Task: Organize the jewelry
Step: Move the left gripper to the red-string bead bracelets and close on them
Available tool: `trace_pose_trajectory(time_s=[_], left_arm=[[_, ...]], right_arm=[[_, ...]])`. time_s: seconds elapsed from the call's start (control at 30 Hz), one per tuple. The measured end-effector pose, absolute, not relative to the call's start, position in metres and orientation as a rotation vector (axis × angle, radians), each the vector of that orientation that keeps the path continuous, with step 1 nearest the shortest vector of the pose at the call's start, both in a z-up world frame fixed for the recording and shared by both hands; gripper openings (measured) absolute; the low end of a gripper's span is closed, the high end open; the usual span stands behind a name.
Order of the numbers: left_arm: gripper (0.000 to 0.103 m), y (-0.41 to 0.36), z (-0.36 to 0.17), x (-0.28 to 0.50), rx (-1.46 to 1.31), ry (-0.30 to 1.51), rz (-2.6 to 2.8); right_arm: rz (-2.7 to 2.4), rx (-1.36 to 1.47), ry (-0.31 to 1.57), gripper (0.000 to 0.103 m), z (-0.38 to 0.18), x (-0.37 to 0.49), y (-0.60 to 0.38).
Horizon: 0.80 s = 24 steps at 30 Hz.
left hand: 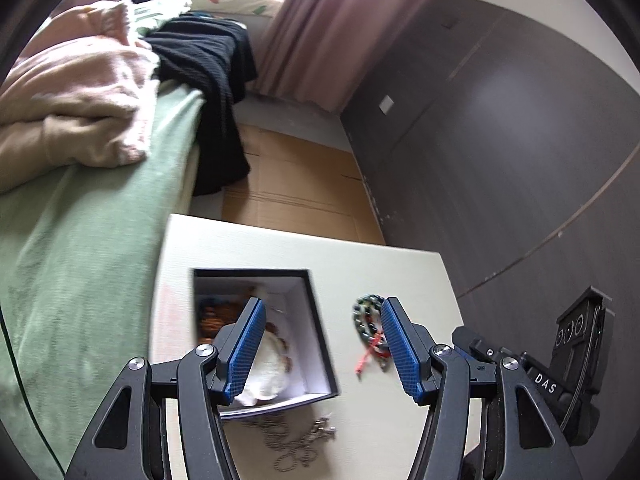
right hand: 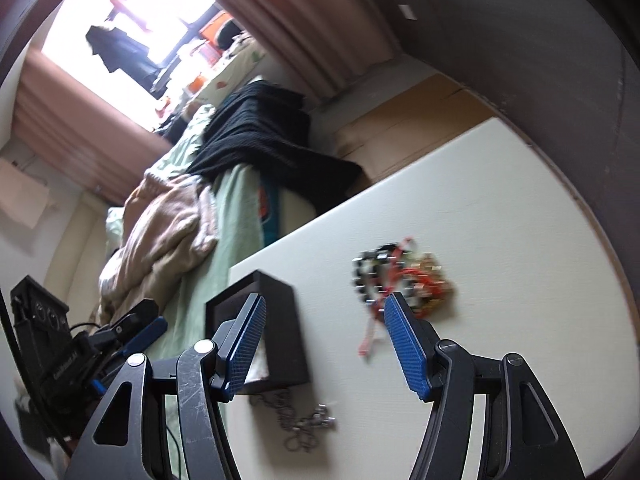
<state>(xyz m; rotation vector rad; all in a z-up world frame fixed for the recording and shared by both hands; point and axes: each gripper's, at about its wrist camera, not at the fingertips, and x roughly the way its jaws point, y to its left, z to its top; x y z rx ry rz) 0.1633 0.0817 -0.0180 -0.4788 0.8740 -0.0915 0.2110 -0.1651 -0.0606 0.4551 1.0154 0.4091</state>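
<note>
A black-rimmed open box [left hand: 316,320] with a white lining stands on the cream tabletop [left hand: 380,272]; it holds orange beads [left hand: 216,316] and a white pouch. A dark bead bracelet with red cord [left hand: 370,320] lies right of the box. A silver chain [left hand: 300,440] lies in front of the box. My left gripper [left hand: 322,344] is open and empty, hovering over the box's right wall. In the right wrist view my right gripper [right hand: 324,344] is open and empty above the table between the box [right hand: 280,320] and the tangled bracelets [right hand: 400,280]; the chain [right hand: 304,424] lies below.
A bed with a green sheet [left hand: 80,260], a pink blanket [left hand: 80,92] and a black garment [left hand: 212,80] borders the table on the left. A dark wardrobe [left hand: 500,140] stands on the right. Cardboard [left hand: 296,184] lies on the floor beyond the table.
</note>
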Motion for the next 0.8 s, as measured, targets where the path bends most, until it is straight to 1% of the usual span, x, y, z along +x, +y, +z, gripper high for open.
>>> trace_pose_trajectory(time_s=[0.33, 0.43, 0.5, 0.57, 0.7, 0.8], left_arm=[[0.061, 0.013, -0.038, 0.192, -0.363, 0.948, -0.155], [0.052, -0.003, -0.048, 0.203, -0.333, 0.967, -0.166], [0.039, -0.014, -0.057, 0.212, -0.313, 0.997, -0.167], [0.032, -0.021, -0.068, 0.22, -0.307, 1.033, -0.171], [0.028, -0.034, -0.083, 0.231, -0.284, 1.071, -0.153], [0.027, -0.042, -0.091, 0.237, -0.247, 1.084, -0.138]], right_arm=[[0.295, 0.523, 1.061, 0.062, -0.069, 0.215, -0.22], [0.274, 0.55, 1.071, 0.062, -0.071, 0.216, -0.234], [0.27, 0.566, 1.067, 0.062, -0.07, 0.216, -0.242], [0.265, 0.574, 1.064, 0.062, -0.07, 0.215, -0.248], [0.264, 0.594, 1.065, 0.062, -0.069, 0.216, -0.26], [0.262, 0.6, 1.065, 0.062, -0.069, 0.217, -0.266]])
